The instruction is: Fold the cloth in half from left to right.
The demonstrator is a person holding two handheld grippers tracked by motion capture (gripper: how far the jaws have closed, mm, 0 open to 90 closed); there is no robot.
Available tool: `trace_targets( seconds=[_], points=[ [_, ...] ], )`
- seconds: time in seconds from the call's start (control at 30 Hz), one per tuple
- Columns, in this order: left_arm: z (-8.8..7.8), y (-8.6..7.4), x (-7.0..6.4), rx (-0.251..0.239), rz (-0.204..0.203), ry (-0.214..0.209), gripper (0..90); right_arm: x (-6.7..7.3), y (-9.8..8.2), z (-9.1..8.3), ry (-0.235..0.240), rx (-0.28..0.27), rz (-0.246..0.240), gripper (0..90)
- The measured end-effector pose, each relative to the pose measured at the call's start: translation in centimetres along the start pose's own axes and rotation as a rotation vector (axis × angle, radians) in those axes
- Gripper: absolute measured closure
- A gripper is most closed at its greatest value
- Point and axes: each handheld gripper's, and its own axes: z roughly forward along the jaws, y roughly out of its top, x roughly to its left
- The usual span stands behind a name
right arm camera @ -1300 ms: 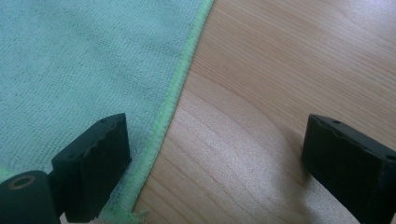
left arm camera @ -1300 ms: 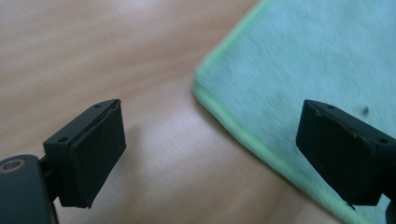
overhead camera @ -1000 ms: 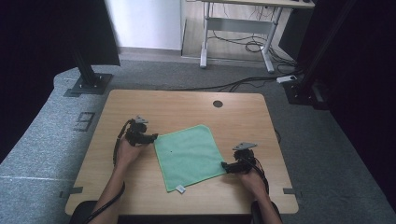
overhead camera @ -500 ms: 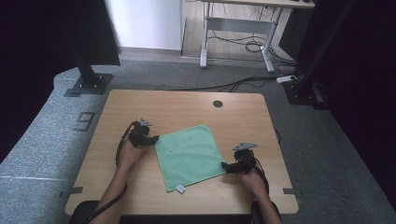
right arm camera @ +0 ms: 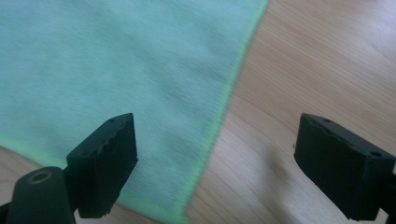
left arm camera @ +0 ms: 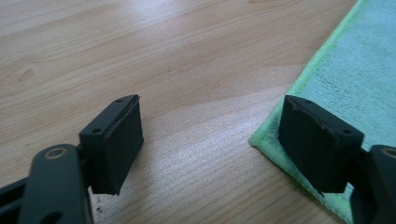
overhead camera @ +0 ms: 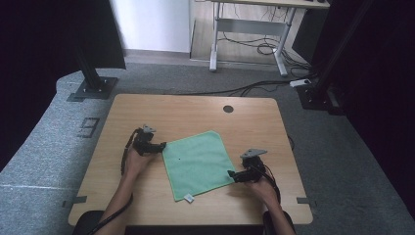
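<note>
A green cloth [overhead camera: 197,160] lies flat on the wooden table [overhead camera: 186,112]. It sits a bit turned, so one corner points to the far side and one points to the near edge. A small white tag [overhead camera: 188,198] sticks out at the near corner.

The left gripper [overhead camera: 161,145] rests low by the left corner of the cloth. Its jaws have just been opening, and now they stand wide apart. In the left gripper view, one jaw is over bare wood and the other jaw is over the corner of the cloth [left arm camera: 345,79], right at its bright green edge. The space between the jaws shows wood and the tip of the corner. The jaws do not pinch the cloth.

The right gripper [overhead camera: 231,174] rests low by the right corner of the cloth. Its jaws have just been closing a little, but they are wide apart too. In the right gripper view, one jaw is over the cloth [right arm camera: 116,65] and the other is over bare wood. The cloth's edge runs between them. They do not pinch it.

A hand holds each gripper, and both forearms come in from the near side of the table. A dark round hole [overhead camera: 228,108] sits in the table near its far edge, well apart from the cloth.
</note>
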Motion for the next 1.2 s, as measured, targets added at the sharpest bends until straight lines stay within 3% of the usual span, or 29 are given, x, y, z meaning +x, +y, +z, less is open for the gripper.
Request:
trace_targets(
  seconds=[0.23,0.57,0.93,1.2],
  points=[
    [0.1,0.1,0.1,0.006,-0.012,0.009,15.6,2.7,1.0,0.5,0.075,-0.007,-0.039,13.4],
    [0.1,0.1,0.1,0.006,-0.01,0.009,15.6,7.6,2.3,2.6,0.212,0.01,-0.138,14.4],
    [0.1,0.1,0.1,0.004,-0.012,0.008,15.6,13.9,4.0,4.3,0.354,0.042,-0.26,35.6],
    [0.1,0.1,0.1,0.005,-0.012,0.009,15.7,16.9,4.4,5.3,0.435,0.081,-0.332,50.9]
  ],
)
